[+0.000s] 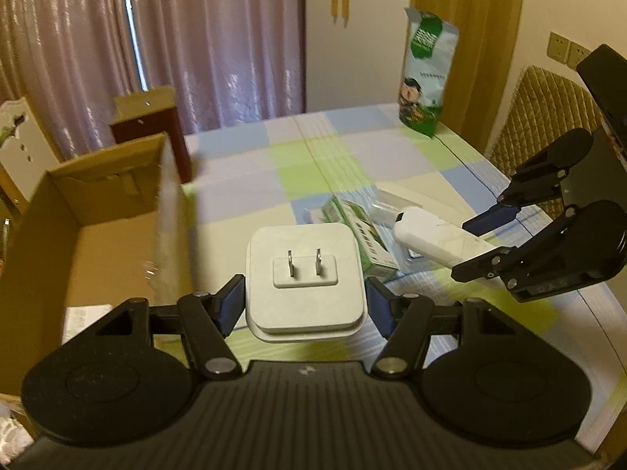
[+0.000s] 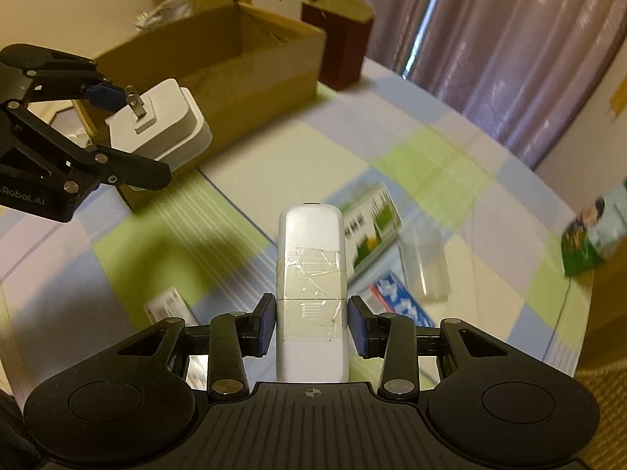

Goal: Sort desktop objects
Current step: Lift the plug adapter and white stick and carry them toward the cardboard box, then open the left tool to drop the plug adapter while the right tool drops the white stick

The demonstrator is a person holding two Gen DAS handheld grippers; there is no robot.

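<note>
My left gripper (image 1: 303,303) is shut on a white square plug adapter (image 1: 303,274), prongs facing up, held above the checked tablecloth beside the open cardboard box (image 1: 98,235). From the right wrist view the same adapter (image 2: 164,125) hangs in the left gripper (image 2: 129,133) near the box (image 2: 235,58). My right gripper (image 2: 311,325) is shut on a white taped remote-like device (image 2: 311,274); in the left wrist view that device (image 1: 439,239) sticks out of the right gripper (image 1: 480,241) at the right. A green-and-white small box (image 2: 370,223) lies on the table under it.
A dark red box (image 2: 341,39) stands behind the cardboard box. A tall green-and-white snack bag (image 1: 425,74) stands at the table's far right corner. A clear plastic case (image 2: 425,266), a blue-printed packet (image 2: 399,305) and a barcode card (image 2: 168,309) lie on the cloth (image 1: 352,156).
</note>
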